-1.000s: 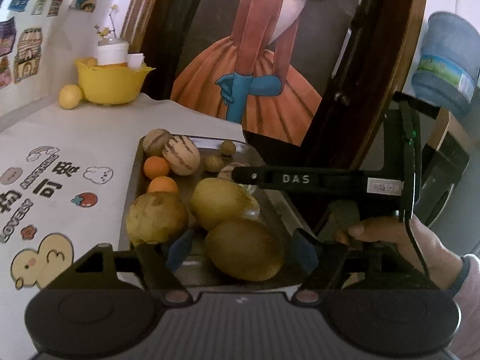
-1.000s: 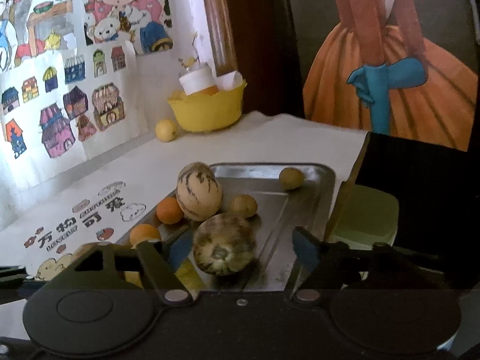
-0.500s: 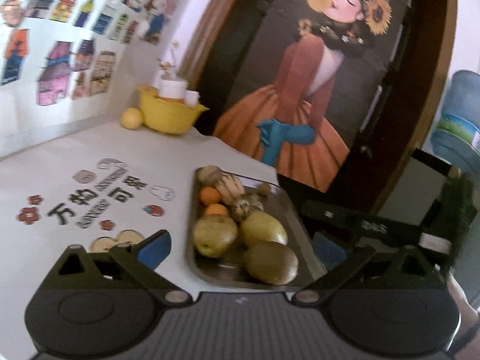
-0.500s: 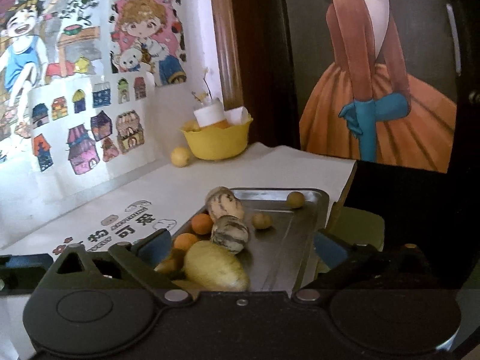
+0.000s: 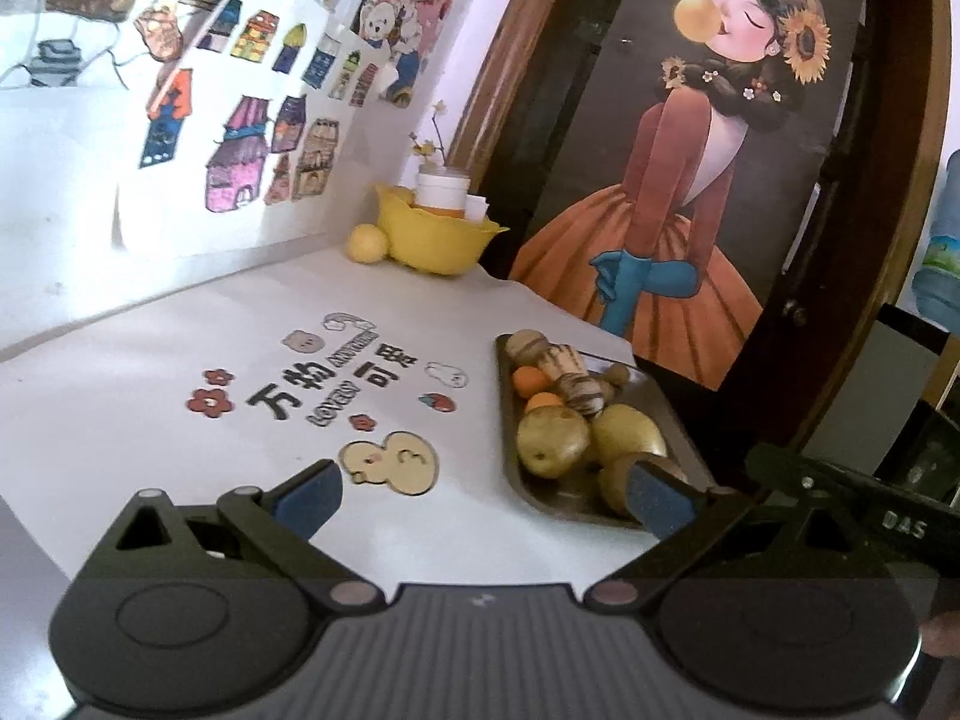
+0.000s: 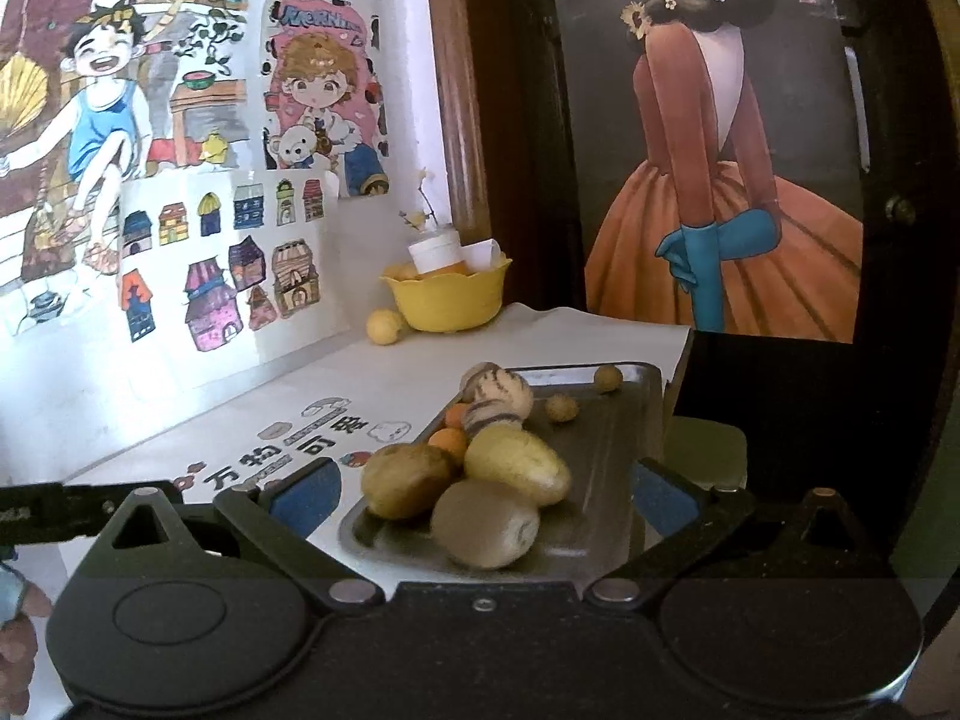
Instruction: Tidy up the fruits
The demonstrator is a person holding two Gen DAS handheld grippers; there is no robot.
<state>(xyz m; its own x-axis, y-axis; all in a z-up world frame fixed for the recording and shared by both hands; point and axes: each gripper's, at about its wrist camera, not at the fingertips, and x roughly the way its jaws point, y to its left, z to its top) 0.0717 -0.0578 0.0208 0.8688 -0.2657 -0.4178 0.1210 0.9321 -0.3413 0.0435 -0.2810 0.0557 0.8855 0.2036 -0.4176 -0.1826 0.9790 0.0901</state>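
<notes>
Left gripper (image 5: 483, 495) hovers wide apart and empty above the white worktop (image 5: 150, 396). Right gripper (image 6: 486, 495), equally spread and empty, is level and aimed at the metal tray (image 6: 606, 450), where kiwi (image 6: 486, 531), mango (image 6: 516, 465) and 2 oranges (image 6: 449, 441) are piled.

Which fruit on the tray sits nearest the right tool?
The brown kiwi at the tray's near edge; the yellow fruits, oranges and striped melons lie farther back.

Left gripper (image 5: 480, 495) empty, jaws spread wide above the table (image 5: 150, 420). Metal tray (image 5: 678, 426) at the table's right edge carries piled fruit (image 5: 552, 435). Yellow bowl (image 5: 435, 240) occupies the far corner.
</notes>
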